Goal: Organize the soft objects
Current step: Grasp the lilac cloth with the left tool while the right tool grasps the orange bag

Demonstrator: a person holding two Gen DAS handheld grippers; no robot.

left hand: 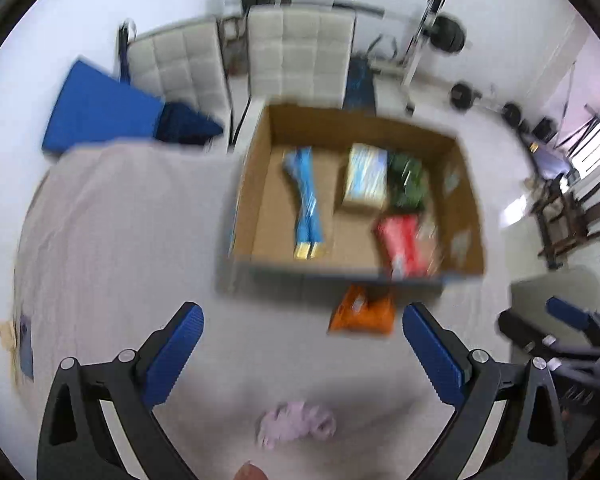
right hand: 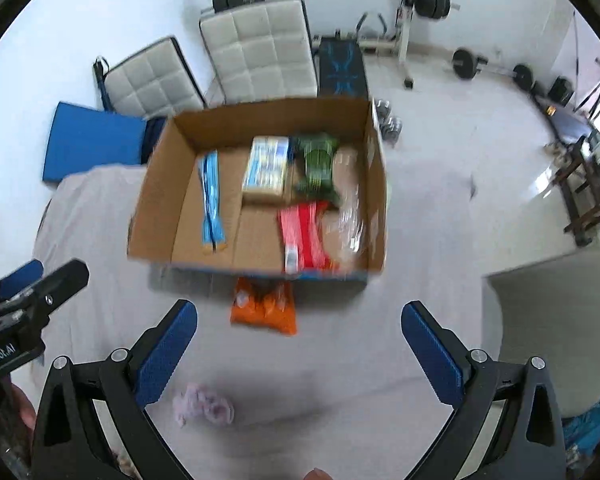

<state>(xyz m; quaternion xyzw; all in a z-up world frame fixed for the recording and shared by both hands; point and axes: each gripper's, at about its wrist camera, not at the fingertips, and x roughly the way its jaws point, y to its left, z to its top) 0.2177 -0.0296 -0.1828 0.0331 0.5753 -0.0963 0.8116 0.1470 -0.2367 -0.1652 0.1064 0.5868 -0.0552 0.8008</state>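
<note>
Here, both hand-held grippers hover above a pale cloth-covered surface [right hand: 440, 216] with their blue-padded fingers spread wide and nothing between them. The left gripper [left hand: 302, 354] is released, and in its own view a crumpled pink soft item [left hand: 296, 424] lies on the cloth close below it, between the two fingers. The right gripper [right hand: 300, 350] is likewise released; in its view the same pink item [right hand: 202, 402] sits near its left finger.

Farther out, an orange packet [right hand: 265, 307] lies on the cloth just in front of the near wall of an open cardboard box [right hand: 156, 200]. Inside the box, a long blue packet [right hand: 212, 204] lies along the left side, a pale blue-and-white pack [right hand: 266, 170] rests toward the far middle, a dark green bundle [right hand: 316, 166] sits just right of it, a red-and-white pack [right hand: 302, 238] lies near the front, and crinkled clear plastic [right hand: 346, 216] fills the right side.

Beyond the box stand two white quilted chairs [right hand: 260, 52], a blue mat [right hand: 94, 140] at far left, and a weight bench with a barbell rack [right hand: 406, 12] against the far wall.
</note>
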